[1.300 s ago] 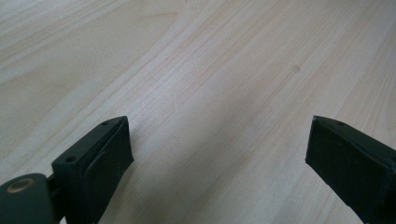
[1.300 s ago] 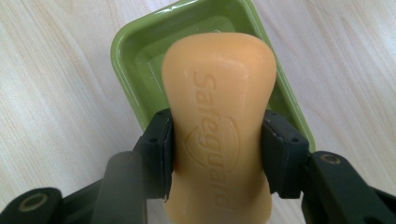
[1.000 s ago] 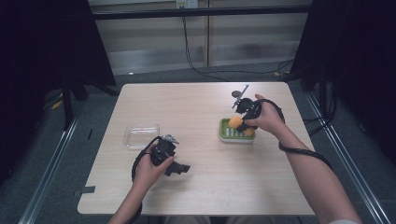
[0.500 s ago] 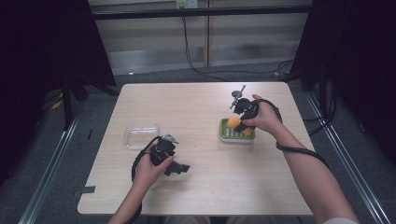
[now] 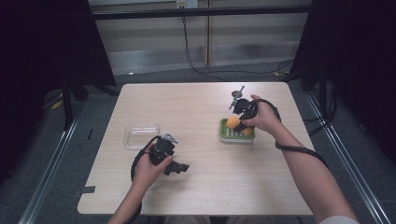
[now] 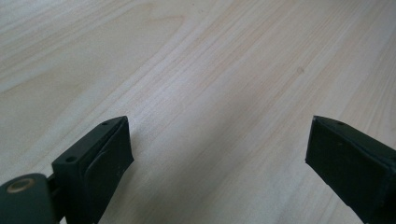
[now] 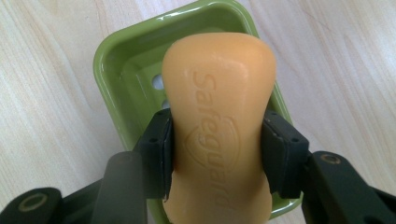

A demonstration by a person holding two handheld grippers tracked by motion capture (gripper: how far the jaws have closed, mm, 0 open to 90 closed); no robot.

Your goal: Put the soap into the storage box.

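An orange soap bar (image 7: 217,116) with raised lettering sits between the pads of my right gripper (image 7: 217,158), which is shut on its narrow waist. The bar hangs just over a green soap dish (image 7: 105,70) with drain holes. From above, the soap bar (image 5: 232,122) and right gripper (image 5: 236,122) are over the green dish (image 5: 237,137) at the table's right. My left gripper (image 5: 180,167) rests low at the front left, and its jaws (image 6: 217,154) stand wide open over bare wood.
A clear plastic tray (image 5: 141,136) lies on the light wood table (image 5: 205,186) just beyond the left hand. Black cables trail from both grippers. Dark curtains and metal rails flank the table.
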